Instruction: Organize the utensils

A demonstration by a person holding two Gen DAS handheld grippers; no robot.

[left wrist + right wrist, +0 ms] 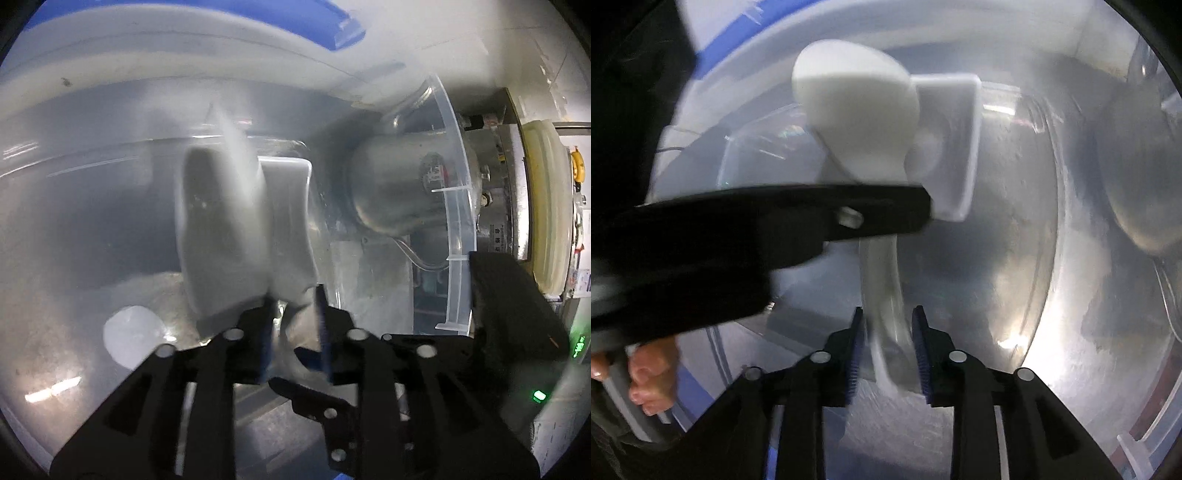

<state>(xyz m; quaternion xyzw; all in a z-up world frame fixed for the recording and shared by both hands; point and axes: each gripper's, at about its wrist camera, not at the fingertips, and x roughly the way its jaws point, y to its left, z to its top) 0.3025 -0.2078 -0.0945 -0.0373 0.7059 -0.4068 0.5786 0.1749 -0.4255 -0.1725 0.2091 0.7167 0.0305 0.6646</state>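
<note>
Both white spoons hang over the clear bin [458, 206]. L gripper [295, 332] and R gripper [888, 350] half-open, spoon handles [886, 288] between pads, grip unclear. Step: release; next, withdraw upward.

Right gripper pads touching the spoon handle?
Cannot tell. Right wrist view shows the spoon handle between the right gripper pads, but motion blur hides whether either pad presses on it.

left wrist view: looks steeply down along its own fingers, very near, into a clear plastic bin [458, 206].
right wrist view: steeper still, equally near, into the same bin [1045, 206].
shared: bin interior and two white spoons [221, 229] [857, 114].
</note>
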